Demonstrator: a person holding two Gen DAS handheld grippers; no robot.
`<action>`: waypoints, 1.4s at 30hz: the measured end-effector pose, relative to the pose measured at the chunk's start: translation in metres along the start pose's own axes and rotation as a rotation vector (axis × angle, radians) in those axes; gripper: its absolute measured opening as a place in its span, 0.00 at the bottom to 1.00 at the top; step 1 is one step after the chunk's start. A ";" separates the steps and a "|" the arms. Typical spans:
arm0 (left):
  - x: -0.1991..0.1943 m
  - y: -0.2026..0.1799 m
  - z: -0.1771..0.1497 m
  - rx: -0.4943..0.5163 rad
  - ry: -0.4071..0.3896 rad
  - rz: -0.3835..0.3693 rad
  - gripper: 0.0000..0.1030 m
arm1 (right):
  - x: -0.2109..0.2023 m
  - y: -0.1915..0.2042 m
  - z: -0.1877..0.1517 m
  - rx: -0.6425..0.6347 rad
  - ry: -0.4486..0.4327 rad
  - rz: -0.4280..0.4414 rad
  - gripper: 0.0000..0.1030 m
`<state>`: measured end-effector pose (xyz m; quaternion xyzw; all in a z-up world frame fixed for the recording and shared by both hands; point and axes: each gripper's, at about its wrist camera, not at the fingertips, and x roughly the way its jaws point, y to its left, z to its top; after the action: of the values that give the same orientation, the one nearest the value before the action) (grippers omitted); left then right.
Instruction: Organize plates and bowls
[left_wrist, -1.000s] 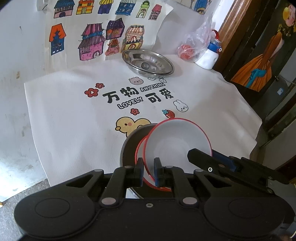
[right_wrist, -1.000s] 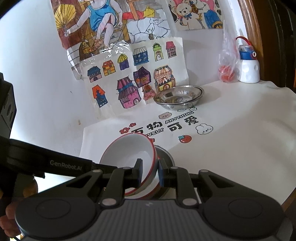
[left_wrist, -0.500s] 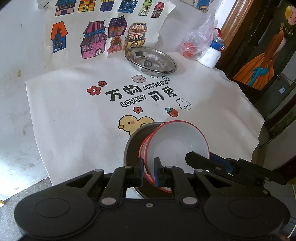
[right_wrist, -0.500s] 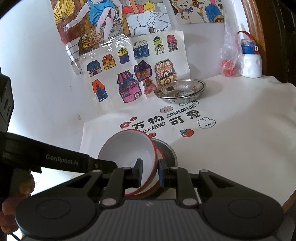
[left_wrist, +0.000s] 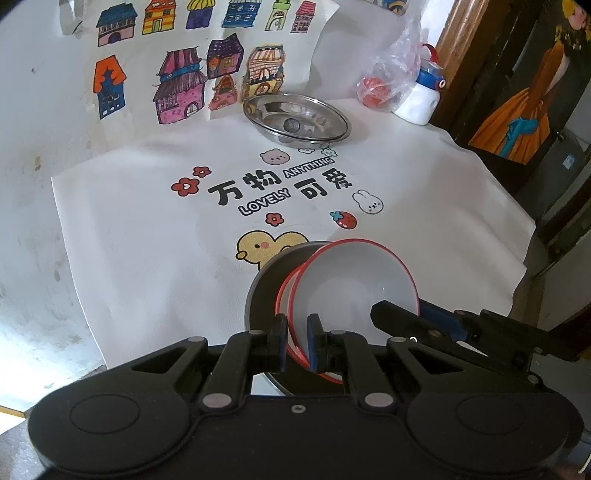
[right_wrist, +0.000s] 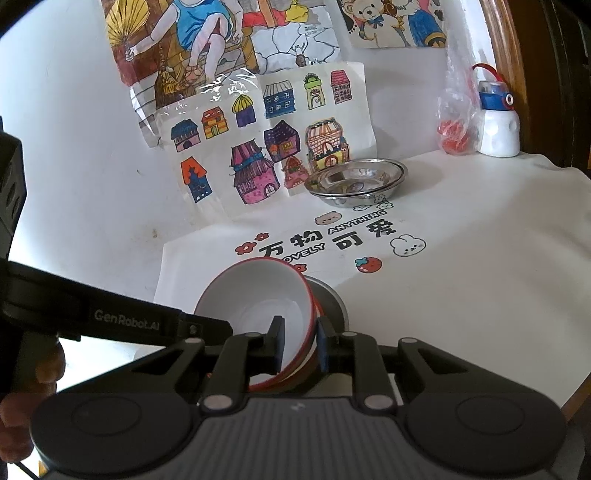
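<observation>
Since the earlier frames the white red-rimmed bowl (left_wrist: 351, 291) rides a little higher and further from the steel dish at the back, and the duck print on the cloth shows more fully beside it. The left tool (left_wrist: 296, 341) is clenched on the bowl's left rim, one finger outside and one inside. The right tool (right_wrist: 300, 341) is clenched on the opposite, right rim in the same manner. The bowl is tilted, its mouth facing up and somewhat toward the left tool's side; it has no long axis, being round. It sits nested over a second red-rimmed bowl (left_wrist: 286, 295), whose rim shows just to its left. Both lie inside a grey metal plate (left_wrist: 264, 284), which rests near the front edge of the bench (left_wrist: 110, 258), on a white printed cloth (left_wrist: 147, 221). Whether the upper bowl touches the lower one cannot be told. A shallow steel dish (left_wrist: 295, 120) stands near the back edge, well apart. A white bottle (left_wrist: 421, 101) and a plastic bag (left_wrist: 384, 79) sit at the back right corner.
</observation>
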<state>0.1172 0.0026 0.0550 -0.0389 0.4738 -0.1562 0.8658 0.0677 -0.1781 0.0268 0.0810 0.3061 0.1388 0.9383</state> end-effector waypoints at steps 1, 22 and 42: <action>0.000 0.000 0.000 0.003 0.001 0.002 0.10 | 0.000 0.001 0.000 -0.003 0.000 -0.002 0.21; 0.002 -0.005 0.001 0.042 0.003 0.043 0.17 | 0.000 0.002 -0.001 -0.036 -0.002 -0.027 0.22; 0.002 -0.007 -0.002 0.067 -0.005 0.042 0.18 | 0.000 0.002 -0.003 -0.030 -0.004 -0.020 0.23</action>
<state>0.1153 -0.0048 0.0540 -0.0002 0.4668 -0.1534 0.8710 0.0656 -0.1763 0.0252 0.0640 0.3028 0.1337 0.9414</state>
